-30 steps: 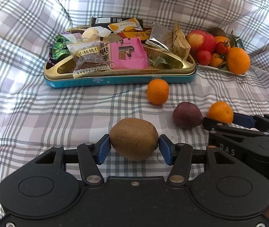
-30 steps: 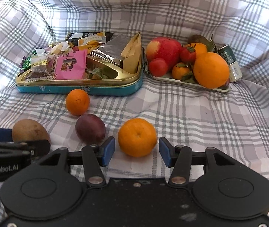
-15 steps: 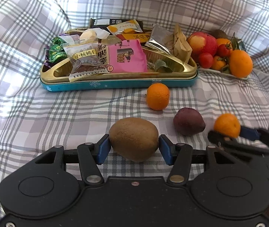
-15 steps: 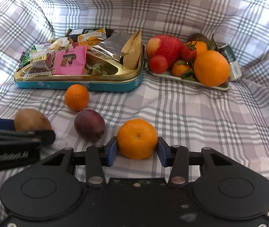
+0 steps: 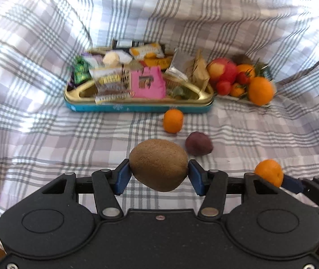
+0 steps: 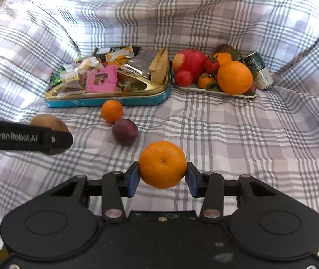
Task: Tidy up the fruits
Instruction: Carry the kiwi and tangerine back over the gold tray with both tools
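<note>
My left gripper [image 5: 158,176] is shut on a brown kiwi [image 5: 158,164], held clear above the checked cloth. My right gripper [image 6: 162,174] is shut on a mandarin [image 6: 162,164], also lifted off the cloth. In the left wrist view that mandarin [image 5: 269,172] shows at the right edge. The kiwi [image 6: 47,121] shows at the left in the right wrist view, partly behind the left gripper's finger. On the cloth lie a second mandarin [image 6: 112,111] and a dark purple fruit [image 6: 124,131]. A white plate [image 6: 193,87] at the back right holds an apple, tomatoes and oranges.
A teal and gold tin [image 6: 105,99] full of snack packets stands at the back left, beside the fruit plate. A small can [image 6: 258,70] lies behind the plate on the right. The checked cloth [image 6: 238,134] rises in folds around everything.
The right gripper has closed on the mandarin and lifted it. The left gripper has raised the kiwi off the cloth. Both views have pulled back from the tin and plate.
</note>
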